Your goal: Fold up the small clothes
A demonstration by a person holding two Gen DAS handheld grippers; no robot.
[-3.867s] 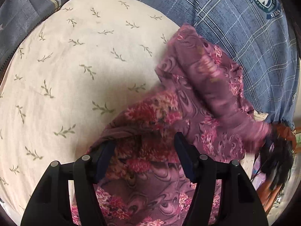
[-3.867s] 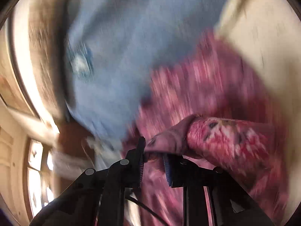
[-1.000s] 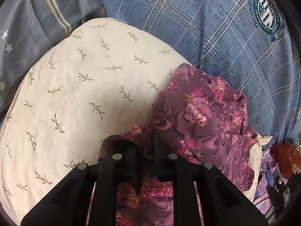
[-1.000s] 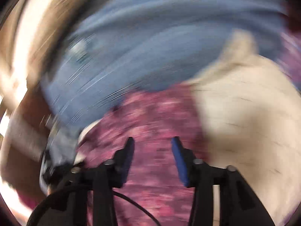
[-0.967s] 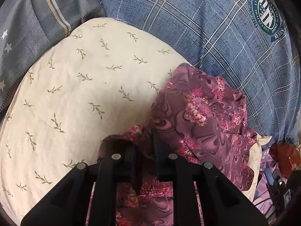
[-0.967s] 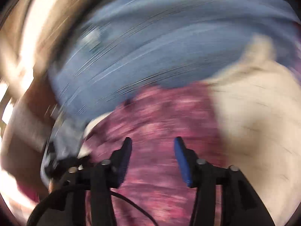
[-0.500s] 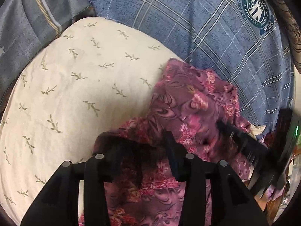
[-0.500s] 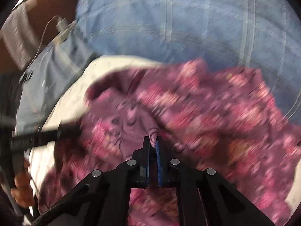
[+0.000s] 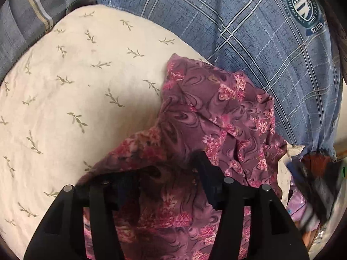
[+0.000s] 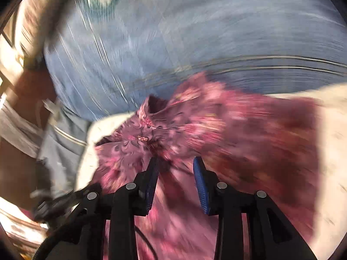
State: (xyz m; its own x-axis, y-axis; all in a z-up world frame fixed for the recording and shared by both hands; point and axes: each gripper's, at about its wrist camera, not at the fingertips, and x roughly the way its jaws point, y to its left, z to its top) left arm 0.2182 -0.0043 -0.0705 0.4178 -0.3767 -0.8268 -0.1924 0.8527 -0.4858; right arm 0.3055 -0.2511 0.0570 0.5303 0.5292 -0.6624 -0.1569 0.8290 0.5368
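A purple garment with pink flowers [image 9: 216, 112] lies crumpled on a cream pillow with a leaf print [image 9: 71, 91]. My left gripper [image 9: 164, 171] is open just above the garment's near part, with cloth lying between and under the fingers. In the blurred right wrist view the same garment [image 10: 216, 134] spreads in front of my right gripper [image 10: 175, 166], which is open with its blue pads apart above the cloth. The right gripper shows as a dark blur at the right edge of the left wrist view [image 9: 312, 186].
A blue plaid pillow with a round badge [image 9: 271, 43] lies behind the garment. A grey striped cloth [image 9: 32, 15] is at the far left. More coloured cloth [image 9: 299, 212] lies off the pillow's right edge. The plaid pillow fills the top of the right wrist view [image 10: 195, 32].
My left gripper has opened from shut on the garment. My right gripper was shut on a fold half a second ago and is now open; it is moving fast.
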